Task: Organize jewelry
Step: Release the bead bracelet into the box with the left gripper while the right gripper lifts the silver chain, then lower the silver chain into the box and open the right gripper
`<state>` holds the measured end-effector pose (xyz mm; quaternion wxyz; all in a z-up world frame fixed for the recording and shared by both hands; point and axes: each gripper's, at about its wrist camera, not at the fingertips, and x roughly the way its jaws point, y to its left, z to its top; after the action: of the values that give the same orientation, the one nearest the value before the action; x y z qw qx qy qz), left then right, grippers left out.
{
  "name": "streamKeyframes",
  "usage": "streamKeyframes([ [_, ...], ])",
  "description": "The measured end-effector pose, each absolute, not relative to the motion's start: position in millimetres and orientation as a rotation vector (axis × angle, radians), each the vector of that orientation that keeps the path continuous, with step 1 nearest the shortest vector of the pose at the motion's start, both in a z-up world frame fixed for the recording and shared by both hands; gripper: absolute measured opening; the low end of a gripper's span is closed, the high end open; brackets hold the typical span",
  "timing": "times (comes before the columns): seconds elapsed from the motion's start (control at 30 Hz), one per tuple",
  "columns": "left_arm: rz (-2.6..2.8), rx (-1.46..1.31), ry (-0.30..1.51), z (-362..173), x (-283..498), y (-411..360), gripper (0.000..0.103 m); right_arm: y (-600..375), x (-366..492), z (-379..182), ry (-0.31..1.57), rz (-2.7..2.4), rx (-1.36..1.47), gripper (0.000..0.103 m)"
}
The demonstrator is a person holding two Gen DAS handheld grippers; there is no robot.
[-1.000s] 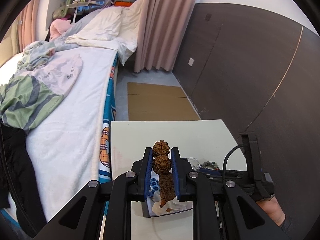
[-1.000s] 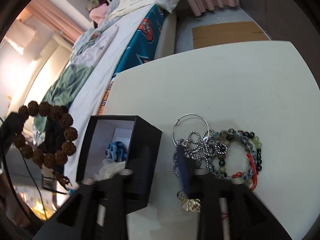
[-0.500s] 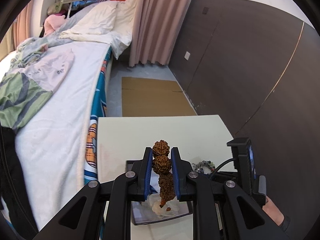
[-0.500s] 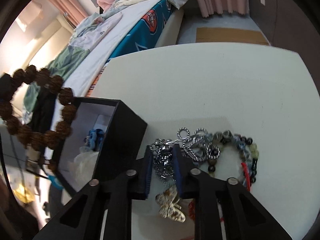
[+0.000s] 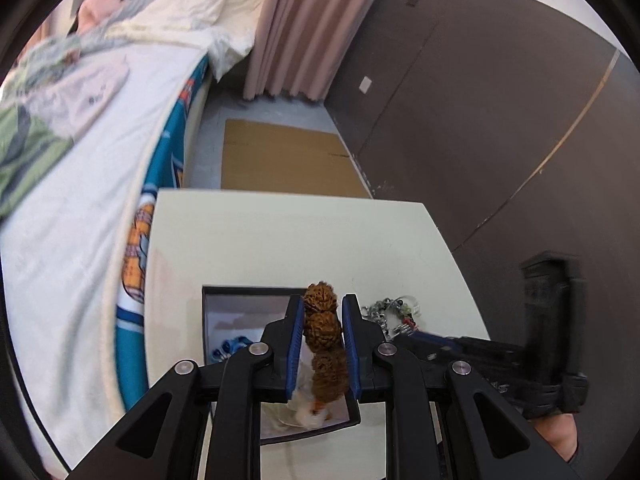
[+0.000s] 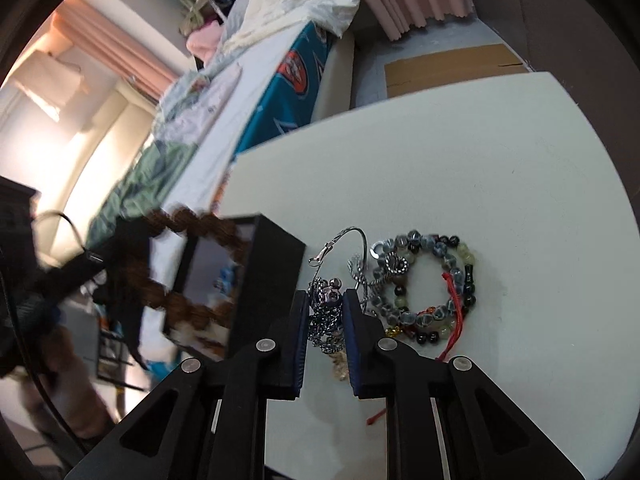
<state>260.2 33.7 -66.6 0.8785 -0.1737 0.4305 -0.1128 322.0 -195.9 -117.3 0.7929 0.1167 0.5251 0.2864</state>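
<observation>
My left gripper (image 5: pixel 320 320) is shut on a brown walnut-bead bracelet (image 5: pixel 323 326) and holds it over the open black box (image 5: pixel 244 300), which has a white lining and a blue piece (image 5: pixel 234 346) inside. In the right wrist view the bracelet (image 6: pixel 188 264) hangs blurred at the box (image 6: pixel 266 276) mouth. My right gripper (image 6: pixel 326 312) is shut on a silver chain (image 6: pixel 326 320) beside the box's right wall. A grey-green bead bracelet (image 6: pixel 432 276) with a red cord lies on the white table (image 6: pixel 480 168) just right of it.
A bed (image 5: pixel 92 184) with white sheet and clothes runs along the table's left side. A cardboard sheet (image 5: pixel 288 168) lies on the floor beyond the table. A dark wall panel (image 5: pixel 500 120) stands to the right. A gold charm (image 6: pixel 340 364) lies between the right fingers.
The left gripper has carried the walnut bracelet down and over the box opening. The right gripper has closed on the silver chain and lifted it slightly beside the box.
</observation>
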Motion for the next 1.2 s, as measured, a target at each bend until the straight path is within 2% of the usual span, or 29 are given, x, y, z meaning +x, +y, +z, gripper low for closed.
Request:
streamKeyframes([
  [0.1, -0.236, -0.405, 0.915, -69, 261, 41, 0.025, -202, 321, -101, 1.093, 0.617, 0.286, 0.018],
  [0.23, -0.24, -0.414, 0.905, -62, 254, 49, 0.046, -199, 315, -75, 1.048, 0.646, 0.283, 0.018],
  [0.3, -0.23, -0.418, 0.879, -55, 248, 56, 0.051, -193, 313, -59, 1.024, 0.655, 0.268, 0.018],
  [0.67, -0.188, -0.457, 0.797, -23, 220, 93, 0.052, -152, 296, 39, 0.866, 0.718, 0.17, 0.018],
  [0.8, -0.181, -0.467, 0.782, -18, 212, 104, 0.053, -134, 290, 56, 0.843, 0.739, 0.133, 0.018],
  [0.97, -0.164, -0.474, 0.773, -15, 201, 116, 0.053, -112, 286, 49, 0.858, 0.769, 0.102, 0.018],
  [1.2, -0.138, -0.486, 0.767, -20, 185, 133, 0.053, -88, 302, 1, 0.965, 0.741, 0.075, 0.018],
])
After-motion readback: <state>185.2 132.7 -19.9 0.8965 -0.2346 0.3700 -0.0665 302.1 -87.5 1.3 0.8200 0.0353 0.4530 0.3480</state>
